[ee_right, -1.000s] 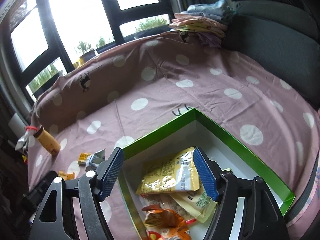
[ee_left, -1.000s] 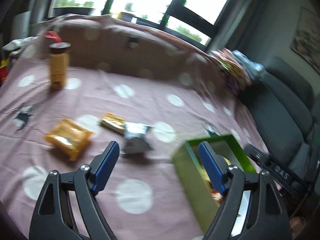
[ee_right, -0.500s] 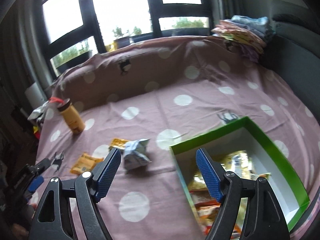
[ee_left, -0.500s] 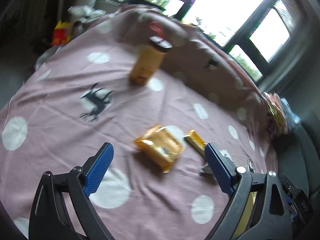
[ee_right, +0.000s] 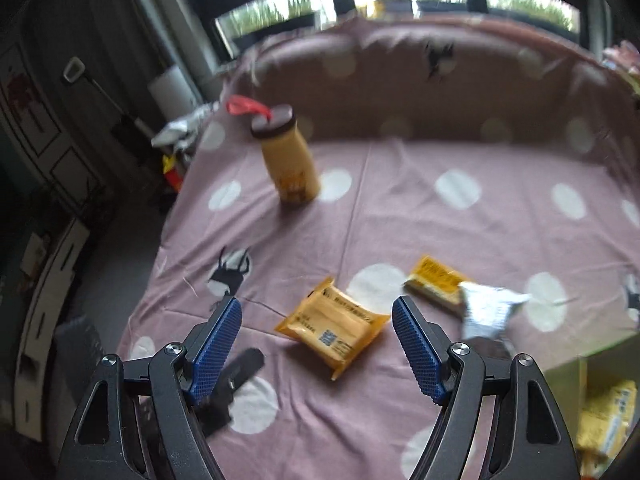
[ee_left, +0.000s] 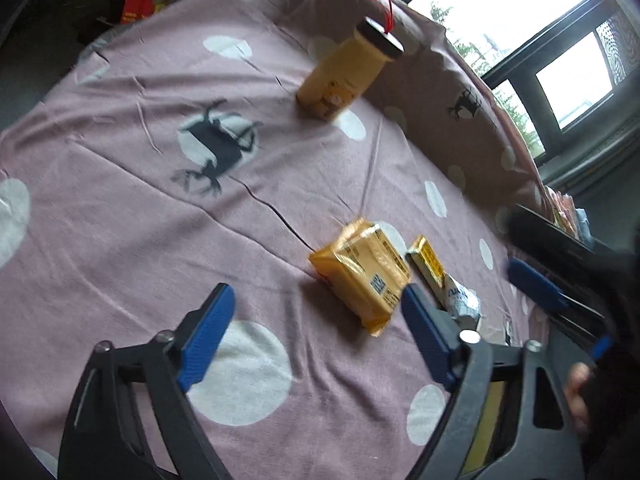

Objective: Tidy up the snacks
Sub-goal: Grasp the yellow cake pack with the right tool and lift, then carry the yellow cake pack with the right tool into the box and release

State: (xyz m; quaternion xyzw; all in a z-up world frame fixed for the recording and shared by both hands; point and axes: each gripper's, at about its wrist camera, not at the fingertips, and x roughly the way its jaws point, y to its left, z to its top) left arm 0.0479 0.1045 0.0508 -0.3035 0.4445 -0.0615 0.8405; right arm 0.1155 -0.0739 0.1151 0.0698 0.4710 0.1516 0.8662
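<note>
An orange snack pack (ee_left: 362, 274) (ee_right: 332, 324) lies on the pink polka-dot cloth (ee_left: 160, 240). Beside it lie a small yellow bar (ee_left: 429, 263) (ee_right: 436, 286) and a crumpled silver packet (ee_left: 462, 304) (ee_right: 490, 312). A tall yellow canister (ee_left: 346, 76) (ee_right: 288, 160) with a dark lid stands farther back. My left gripper (ee_left: 316, 336) is open and empty, just short of the orange pack. My right gripper (ee_right: 316, 344) is open and empty above the orange pack; it shows in the left wrist view (ee_left: 536, 284). The green box (ee_right: 600, 408) holds yellow snacks at the lower right.
The cloth-covered table backs onto a raised padded edge (ee_right: 420, 80) under windows. Clutter and a red item (ee_left: 138, 4) sit on the floor off the left side. A stack of folded cloth (ee_left: 568, 216) lies at the far right.
Both grippers have swung left, away from the green box, toward the loose snacks. The right gripper now looks down on the orange pack; the left has come closer to it.
</note>
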